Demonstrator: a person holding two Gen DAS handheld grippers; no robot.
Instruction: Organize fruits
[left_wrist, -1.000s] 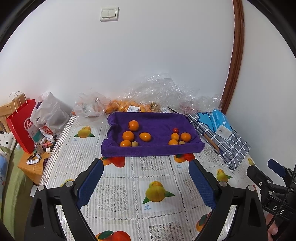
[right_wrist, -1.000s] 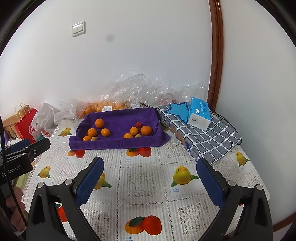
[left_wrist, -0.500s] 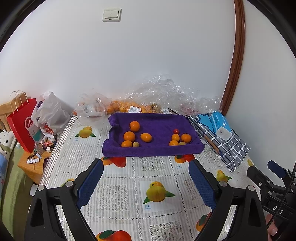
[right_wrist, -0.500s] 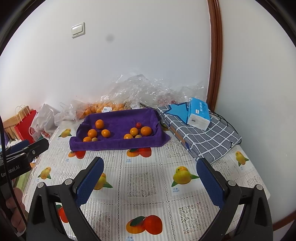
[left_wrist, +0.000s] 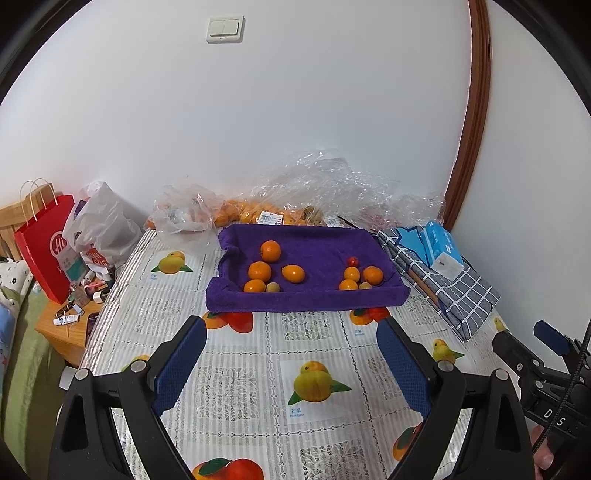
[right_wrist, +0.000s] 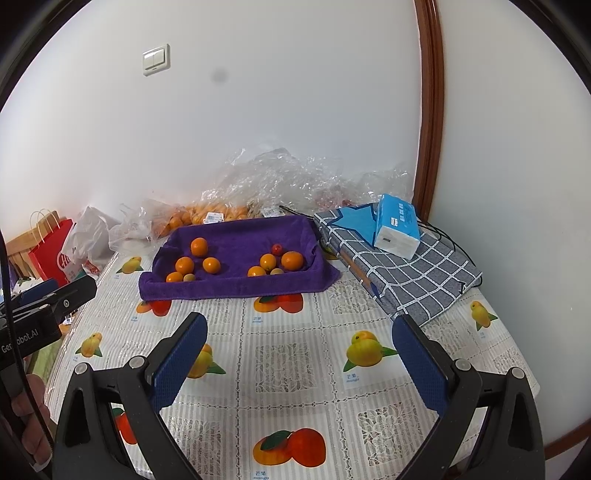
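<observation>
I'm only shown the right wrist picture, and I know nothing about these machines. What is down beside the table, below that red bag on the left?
Observer: A wooden stand sits just below the red bag. Its top is strewn with small items, which are too small for me to name.
Operator: Funny, I can't see that at all. Does the other camera catch my own tool from outside?
Observer: Yes. The right gripper pokes in at the right edge of the left wrist view. The white letters D S are printed on its black body, which your own camera cannot show.
</observation>
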